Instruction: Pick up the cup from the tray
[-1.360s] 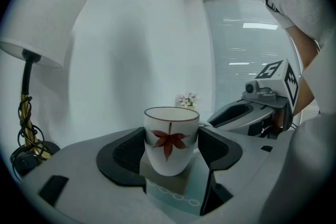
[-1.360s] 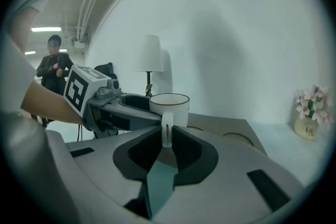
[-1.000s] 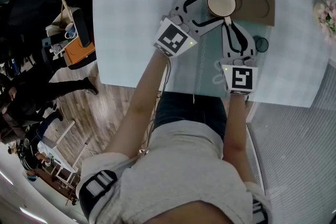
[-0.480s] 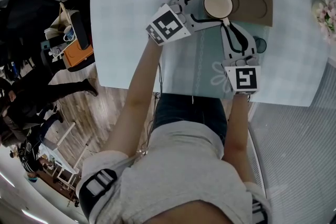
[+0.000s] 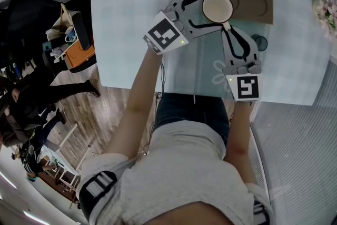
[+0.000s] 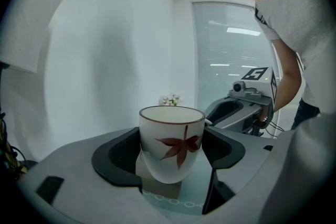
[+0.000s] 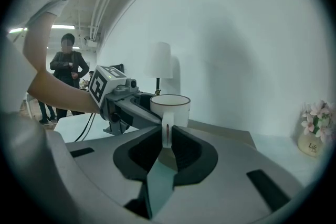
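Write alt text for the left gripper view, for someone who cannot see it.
A white cup with a red leaf motif sits between the wide-open jaws of the left gripper. Behind it, the right gripper comes in from the right to the cup's far side, and a few pale flowers show farther back.

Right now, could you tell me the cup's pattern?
The cup is white with a red leaf; left gripper view.

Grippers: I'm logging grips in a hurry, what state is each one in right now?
Left gripper: open, cup between its jaws.
Right gripper: shut on the cup's handle.
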A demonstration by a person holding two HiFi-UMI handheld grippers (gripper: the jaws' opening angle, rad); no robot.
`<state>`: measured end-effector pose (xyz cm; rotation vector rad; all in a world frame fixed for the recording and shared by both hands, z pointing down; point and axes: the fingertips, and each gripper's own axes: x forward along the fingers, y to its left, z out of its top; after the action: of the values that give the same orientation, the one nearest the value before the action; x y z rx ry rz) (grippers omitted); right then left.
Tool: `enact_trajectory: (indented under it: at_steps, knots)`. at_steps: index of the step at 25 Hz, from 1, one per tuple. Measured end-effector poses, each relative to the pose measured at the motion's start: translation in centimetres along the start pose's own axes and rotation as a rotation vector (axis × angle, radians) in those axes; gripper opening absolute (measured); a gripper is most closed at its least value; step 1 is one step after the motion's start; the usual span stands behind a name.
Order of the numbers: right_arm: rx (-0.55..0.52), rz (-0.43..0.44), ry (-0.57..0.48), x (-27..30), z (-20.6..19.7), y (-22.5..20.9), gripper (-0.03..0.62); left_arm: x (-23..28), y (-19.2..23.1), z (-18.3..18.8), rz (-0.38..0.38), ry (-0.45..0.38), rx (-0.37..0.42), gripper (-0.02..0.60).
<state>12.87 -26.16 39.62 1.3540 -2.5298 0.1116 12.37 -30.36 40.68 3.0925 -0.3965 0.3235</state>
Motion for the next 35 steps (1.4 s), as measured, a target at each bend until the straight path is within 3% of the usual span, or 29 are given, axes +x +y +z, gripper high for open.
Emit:
enact_trajectory:
  at_steps: [8,17,29,35]
  knots:
    - [-0.010,-0.018,0.019,-4.3,-1.3,1.8,0.052,0.0,-4.9,-0.2,-0.028,0.015,-0.010,0.371]
    - [0.020,-0.101,0.093,-8.7,-5.5,2.1,0.052,2.4,-10.1,-2.3,-0.112,0.060,-0.017,0.371]
    - [0.059,-0.149,0.205,-9.4,-10.5,1.7,0.052,4.6,-11.4,-6.2,-0.169,0.134,-0.019,0.371]
    - [0.032,-0.156,0.196,-9.0,-11.5,1.6,0.052,4.9,-11.5,-7.3,-0.161,0.157,-0.009,0.371]
